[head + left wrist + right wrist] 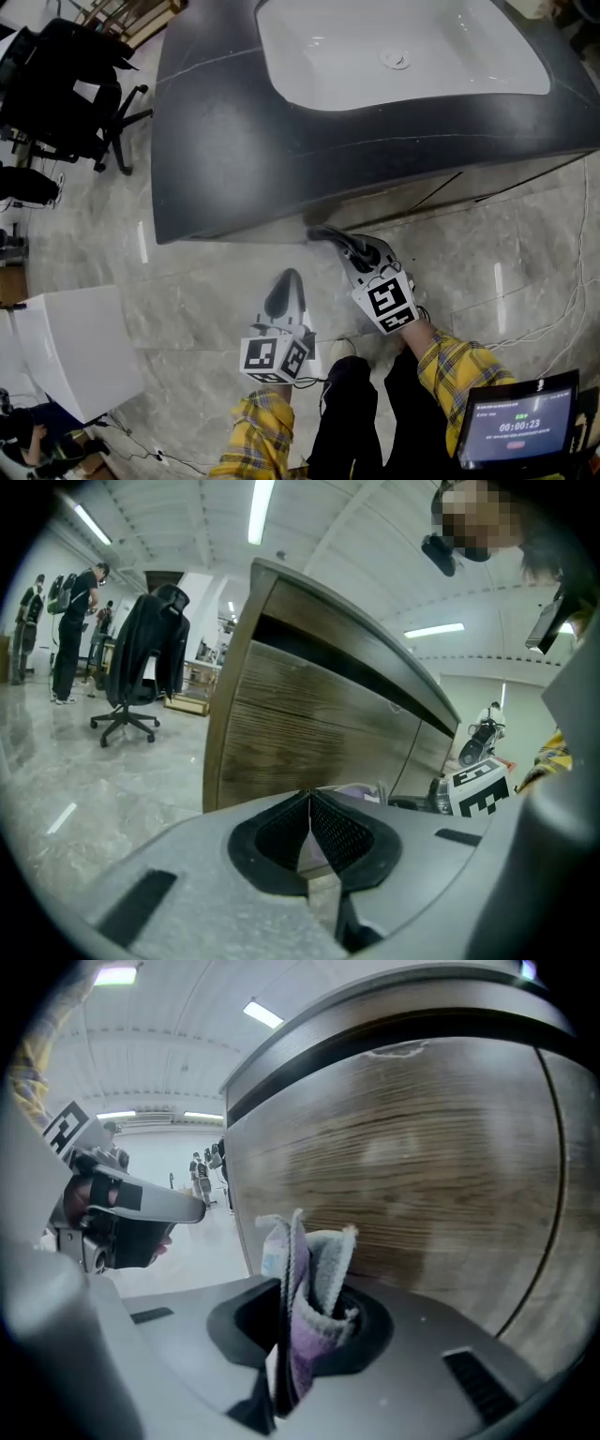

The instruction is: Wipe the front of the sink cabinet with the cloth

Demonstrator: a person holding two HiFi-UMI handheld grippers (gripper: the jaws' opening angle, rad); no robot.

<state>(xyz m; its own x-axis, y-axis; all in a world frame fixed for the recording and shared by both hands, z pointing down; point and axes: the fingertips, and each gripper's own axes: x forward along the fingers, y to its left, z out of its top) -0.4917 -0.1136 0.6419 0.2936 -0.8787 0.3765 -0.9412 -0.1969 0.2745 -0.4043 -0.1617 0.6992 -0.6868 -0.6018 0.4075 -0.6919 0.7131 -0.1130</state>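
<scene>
**Right gripper** [309, 1326]: we see its jaws clamped on a folded purple-and-grey cloth [314, 1269], which is held just before the wood-grain front of the sink cabinet [422, 1166]. We cannot tell whether the cloth touches the panel.

**Left gripper** [311, 832]: its jaws are closed together with nothing between them. It sits farther out from the cabinet front than the right gripper.

**Cabinet top:** it carries a dark countertop [216, 141] and a white basin [375, 47].

Cabinet front [394, 1166] close ahead — floor [206, 281] open left.
</scene>
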